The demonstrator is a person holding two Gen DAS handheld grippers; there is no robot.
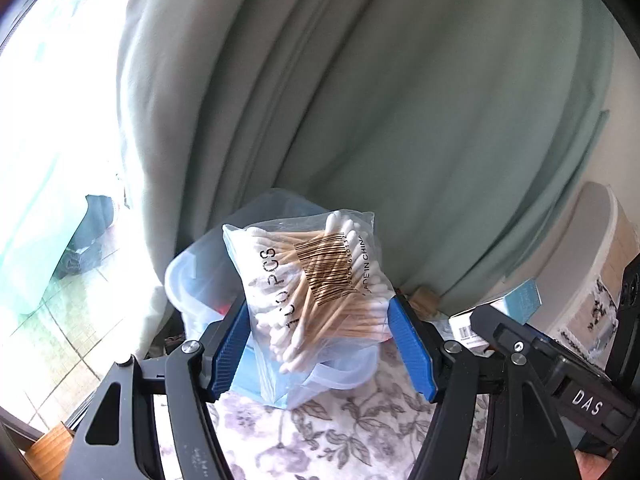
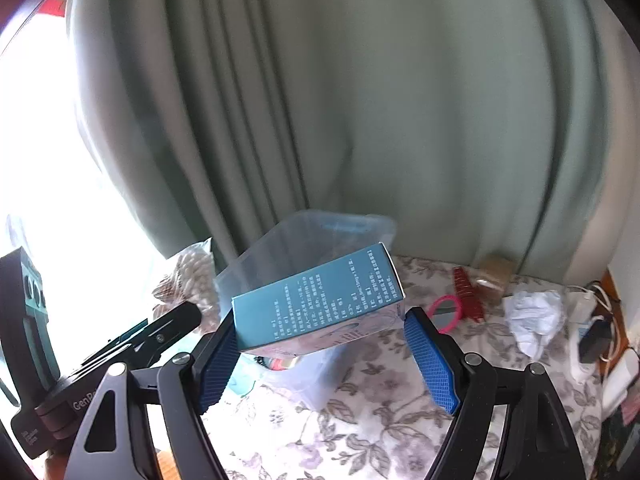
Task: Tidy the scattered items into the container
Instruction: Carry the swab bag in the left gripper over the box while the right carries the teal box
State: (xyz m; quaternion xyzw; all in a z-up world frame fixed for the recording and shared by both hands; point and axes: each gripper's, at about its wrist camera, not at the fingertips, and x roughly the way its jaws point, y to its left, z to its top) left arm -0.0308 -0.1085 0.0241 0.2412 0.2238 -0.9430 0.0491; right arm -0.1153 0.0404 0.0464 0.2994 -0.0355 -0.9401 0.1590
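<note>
Bin (image 2: 320, 240) mouth left open from above, curtain (image 2: 360, 100) hung close behind it, bare floral bench (image 2: 360, 420) in front, clutter of mirror (image 2: 444, 312) and tissue (image 2: 534, 316) kept to the right.

Right gripper (image 2: 322, 340) gripping teal box (image 2: 320, 300) w/ blue pads — hovering in front of clear container (image 2: 320, 236), floral cloth (image 2: 360, 420) below.

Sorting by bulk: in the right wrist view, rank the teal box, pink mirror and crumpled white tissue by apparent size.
1. teal box, though nearest the camera
2. crumpled white tissue
3. pink mirror
</note>
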